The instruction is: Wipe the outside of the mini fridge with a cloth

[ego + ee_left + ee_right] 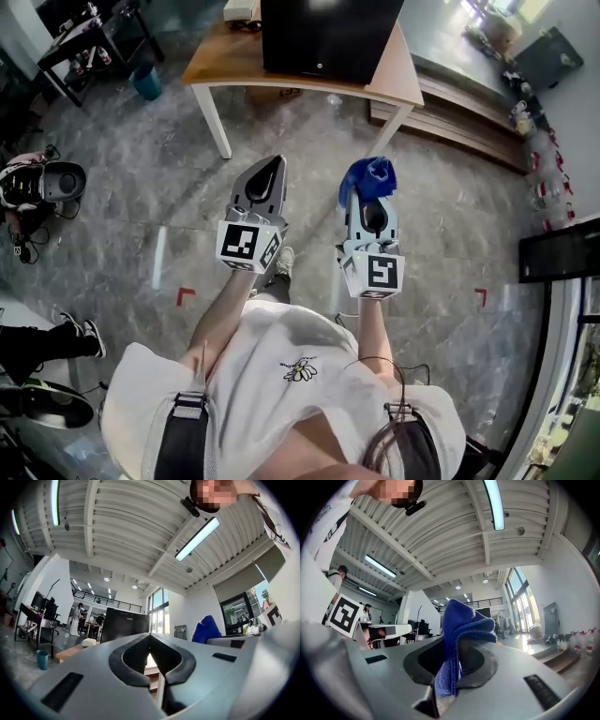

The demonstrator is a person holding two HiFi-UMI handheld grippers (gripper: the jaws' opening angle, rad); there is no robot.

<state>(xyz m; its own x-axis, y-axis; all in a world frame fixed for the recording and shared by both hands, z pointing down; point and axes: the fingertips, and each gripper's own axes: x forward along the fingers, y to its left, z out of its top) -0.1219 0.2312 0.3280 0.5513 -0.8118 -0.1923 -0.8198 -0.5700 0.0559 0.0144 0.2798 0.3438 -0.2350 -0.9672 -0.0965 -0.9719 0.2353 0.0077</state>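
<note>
1. While the right claw (368, 189) pinches a bunched fold of the blue cloth (371, 174), the left claw (271, 165) is pressed together on nothing.
2. The black mini fridge (328, 37) stands on the wooden table (217, 62), well apart from both claws.
3. Soft, light and floppy, the cloth should flatten easily against the fridge's stiff, smooth walls. The pinch needs to sit deep in the fold so the cloth does not slip out.

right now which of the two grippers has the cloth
The right gripper: its jaws pinch the blue cloth. The left gripper is shut on nothing.
</note>
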